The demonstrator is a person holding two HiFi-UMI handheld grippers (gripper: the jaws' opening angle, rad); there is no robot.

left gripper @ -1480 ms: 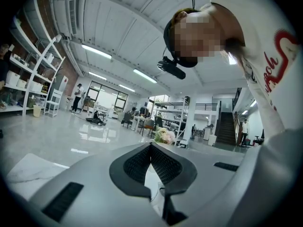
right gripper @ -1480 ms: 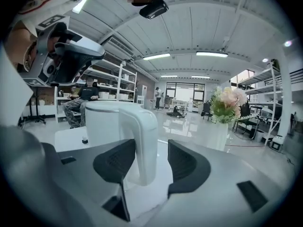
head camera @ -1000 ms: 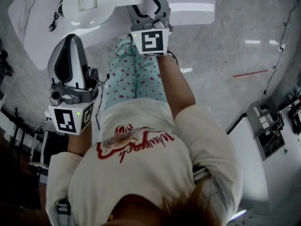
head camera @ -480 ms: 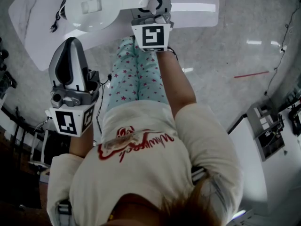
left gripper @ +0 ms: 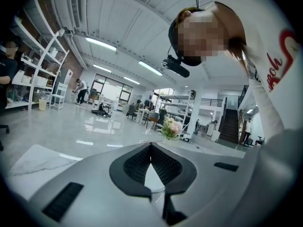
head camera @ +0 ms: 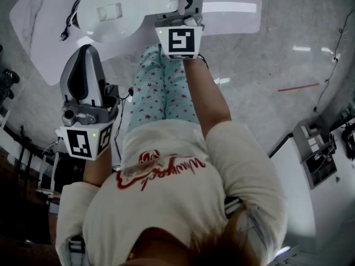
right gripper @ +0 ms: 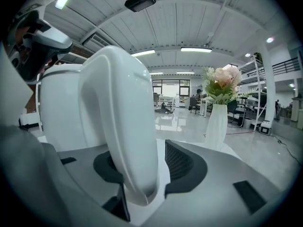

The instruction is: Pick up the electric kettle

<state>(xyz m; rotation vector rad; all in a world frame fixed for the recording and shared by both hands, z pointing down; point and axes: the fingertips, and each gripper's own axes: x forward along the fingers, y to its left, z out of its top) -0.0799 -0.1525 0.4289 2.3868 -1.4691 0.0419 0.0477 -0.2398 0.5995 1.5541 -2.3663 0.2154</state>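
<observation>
The white electric kettle (head camera: 111, 13) shows from above at the top of the head view, over the white table (head camera: 39, 37). Its curved handle (head camera: 161, 3) sticks out to the right, and my right gripper (head camera: 186, 1) is shut on it. In the right gripper view the handle (right gripper: 123, 122) fills the gap between the jaws of the right gripper (right gripper: 142, 174), with the kettle body (right gripper: 61, 108) behind it. My left gripper (head camera: 84, 54) hangs at the left, beside the table's near edge, shut and empty; its tips meet in the left gripper view (left gripper: 150, 148).
A black cable (head camera: 69, 18) lies on the table left of the kettle. A white vase of flowers (right gripper: 218, 112) stands beyond the right gripper. The person's legs (head camera: 161, 87) are right below the table edge. Shelves and desks stand far off across the hall.
The kettle and the right gripper on its handle have shifted slightly right and look a bit larger in the head view. The left gripper has barely moved.
</observation>
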